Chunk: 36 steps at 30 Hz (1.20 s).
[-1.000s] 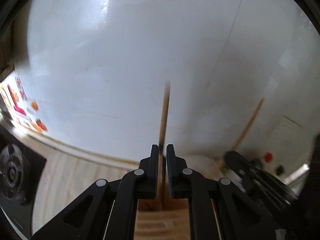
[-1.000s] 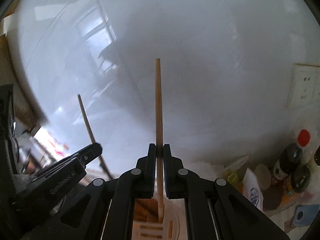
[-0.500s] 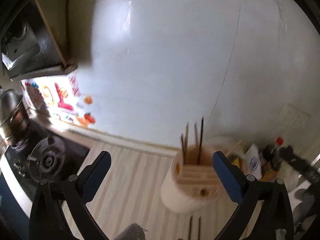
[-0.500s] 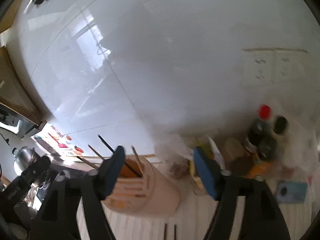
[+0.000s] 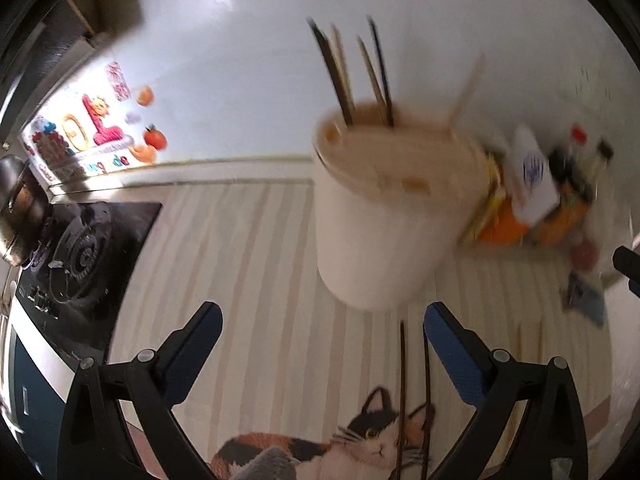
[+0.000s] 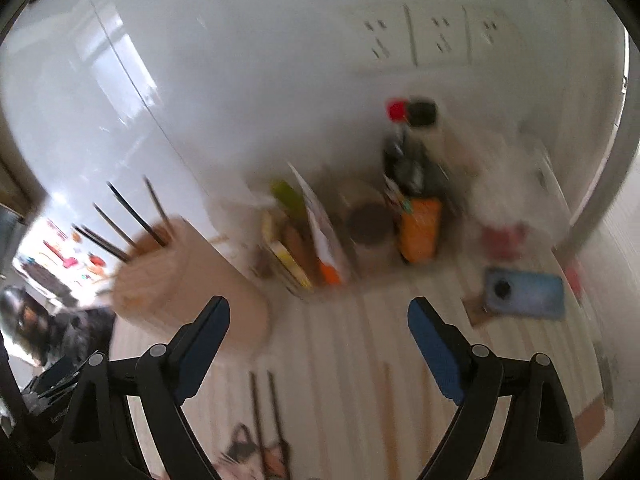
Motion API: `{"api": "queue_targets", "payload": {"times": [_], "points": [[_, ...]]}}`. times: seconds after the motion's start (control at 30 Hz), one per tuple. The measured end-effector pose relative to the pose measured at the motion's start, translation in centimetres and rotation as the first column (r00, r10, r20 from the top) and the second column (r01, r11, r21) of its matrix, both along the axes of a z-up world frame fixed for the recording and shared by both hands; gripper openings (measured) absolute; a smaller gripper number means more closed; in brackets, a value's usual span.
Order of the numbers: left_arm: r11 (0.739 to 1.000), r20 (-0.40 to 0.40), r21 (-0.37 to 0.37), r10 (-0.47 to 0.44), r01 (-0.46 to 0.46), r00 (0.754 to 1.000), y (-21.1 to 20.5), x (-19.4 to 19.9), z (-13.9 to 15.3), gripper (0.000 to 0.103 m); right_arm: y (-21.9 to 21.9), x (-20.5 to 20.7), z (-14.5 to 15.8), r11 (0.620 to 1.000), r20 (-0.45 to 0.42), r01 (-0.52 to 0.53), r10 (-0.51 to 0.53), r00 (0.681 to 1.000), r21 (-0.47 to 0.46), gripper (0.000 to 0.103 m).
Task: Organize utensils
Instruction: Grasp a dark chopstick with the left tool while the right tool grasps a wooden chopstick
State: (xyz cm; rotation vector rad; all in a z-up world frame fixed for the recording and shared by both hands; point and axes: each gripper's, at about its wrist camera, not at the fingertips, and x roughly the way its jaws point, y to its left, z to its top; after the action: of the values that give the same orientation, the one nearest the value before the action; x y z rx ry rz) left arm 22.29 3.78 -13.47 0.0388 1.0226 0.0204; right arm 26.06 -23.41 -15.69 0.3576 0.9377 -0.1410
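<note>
Striped countertop (image 5: 256, 264) and a white wall fill both wrist views, smeared by motion. At the bottom of the frame the left gripper (image 5: 320, 330) is spread wide and empty, and the right gripper (image 6: 319, 322) likewise, probably so that either can close on the loose chopsticks. A dark pair (image 5: 414, 384) lies on the cat-print mat (image 5: 320, 452) between the left fingers; a pale one (image 6: 387, 404) lies lower centre in the right view. Above, the utensil holder (image 5: 380, 232) stands with chopsticks upright inside. Bottles and packets (image 6: 416, 216) behind blur together; their labels are unreadable
</note>
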Motion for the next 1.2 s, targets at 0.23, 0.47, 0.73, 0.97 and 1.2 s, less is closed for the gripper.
{"api": "queue_targets", "payload": {"times": [0.23, 0.47, 0.73, 0.97, 1.2], "points": [[0.995, -0.123, 0.060, -0.070, 0.078, 0.990, -3.3, -0.5, -5.6, 0.103, -1.0, -1.5, -5.5, 1.000, -0.160, -0.011, 0.009, 0.987, -0.010, 0.081], [0.989, -0.211, 0.081, -0.105, 0.124, 0.972, -5.5, -0.6, -8.9, 0.103, -1.1, -2.6, -11.0, 0.999, -0.301, -0.040, 0.032, 0.953, -0.020, 0.072], [0.986, -0.261, 0.075, -0.127, 0.152, 0.957, -7.4, -0.5, -10.7, 0.103, -1.4, -4.1, -15.0, 0.998, -0.395, -0.065, 0.050, 0.917, -0.024, 0.066], [0.984, -0.336, 0.032, -0.155, 0.176, 0.929, -8.4, -0.2, -12.8, 0.090, -1.6, -4.1, -17.5, 0.996, -0.455, -0.090, 0.072, 0.888, -0.018, 0.055], [0.983, -0.377, 0.022, -0.161, 0.183, 0.912, -8.9, 0.4, -14.6, 0.070, -1.5, -4.0, -19.4, 0.994, -0.495, -0.108, 0.086, 0.865, -0.017, 0.052]]}}
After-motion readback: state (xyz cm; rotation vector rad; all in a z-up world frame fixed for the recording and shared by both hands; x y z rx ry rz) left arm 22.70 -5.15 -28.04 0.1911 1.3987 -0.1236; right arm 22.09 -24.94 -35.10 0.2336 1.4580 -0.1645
